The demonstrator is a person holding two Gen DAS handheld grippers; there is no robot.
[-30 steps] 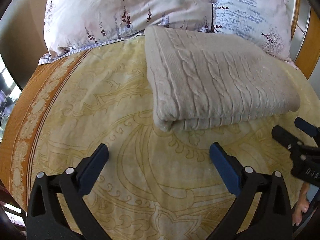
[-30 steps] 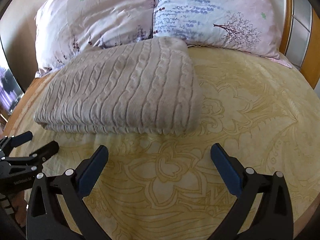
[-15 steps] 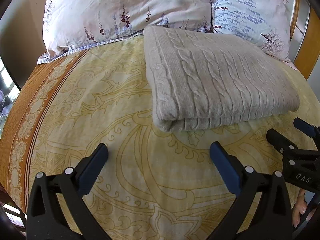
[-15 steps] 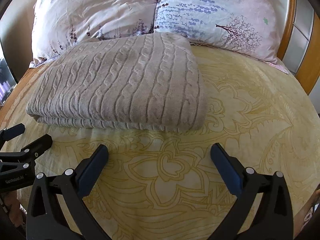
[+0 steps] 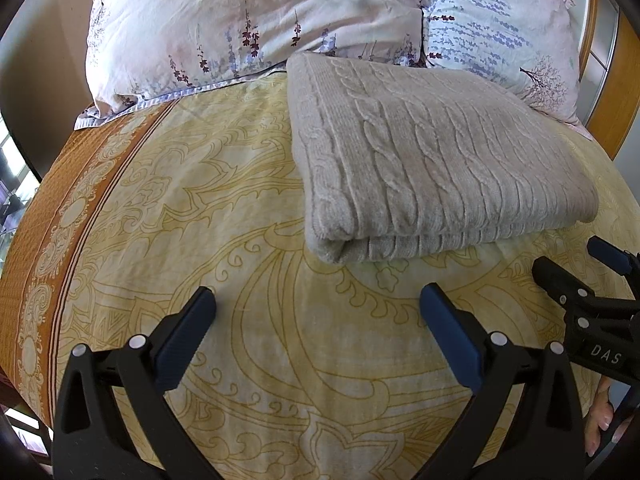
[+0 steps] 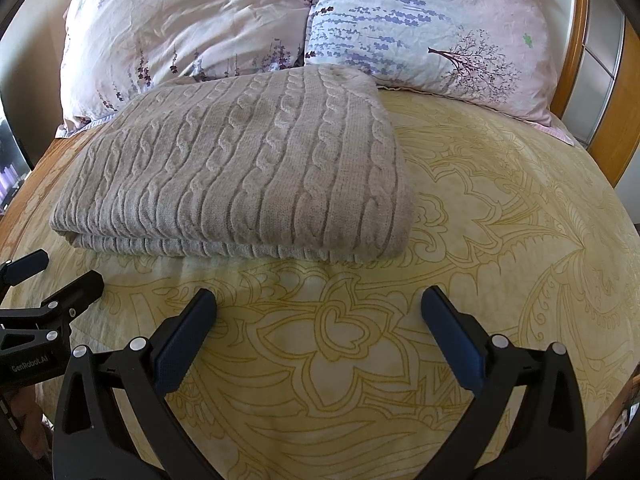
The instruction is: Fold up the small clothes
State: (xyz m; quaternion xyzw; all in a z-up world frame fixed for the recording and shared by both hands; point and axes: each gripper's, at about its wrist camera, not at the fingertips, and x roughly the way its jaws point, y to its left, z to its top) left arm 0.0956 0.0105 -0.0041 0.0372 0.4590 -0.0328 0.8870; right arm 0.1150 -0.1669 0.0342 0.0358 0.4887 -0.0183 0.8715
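Note:
A beige cable-knit sweater (image 5: 432, 168) lies folded into a flat rectangle on the yellow patterned bedspread (image 5: 208, 208), its far edge against the pillows. It also shows in the right wrist view (image 6: 248, 176). My left gripper (image 5: 316, 312) is open and empty, just in front of the sweater's near left corner. My right gripper (image 6: 318, 312) is open and empty, just in front of the sweater's near right edge. Each gripper shows at the edge of the other's view: the right one (image 5: 576, 268) and the left one (image 6: 52, 276).
Two floral pillows (image 5: 256, 20) (image 6: 432, 32) lie at the head of the bed. A wooden headboard (image 6: 608, 120) stands at the right. The bedspread's orange border (image 5: 48, 248) runs along the bed's left edge.
Both grippers have moved slightly closer to the sweater and stay open. The sweater has not moved.

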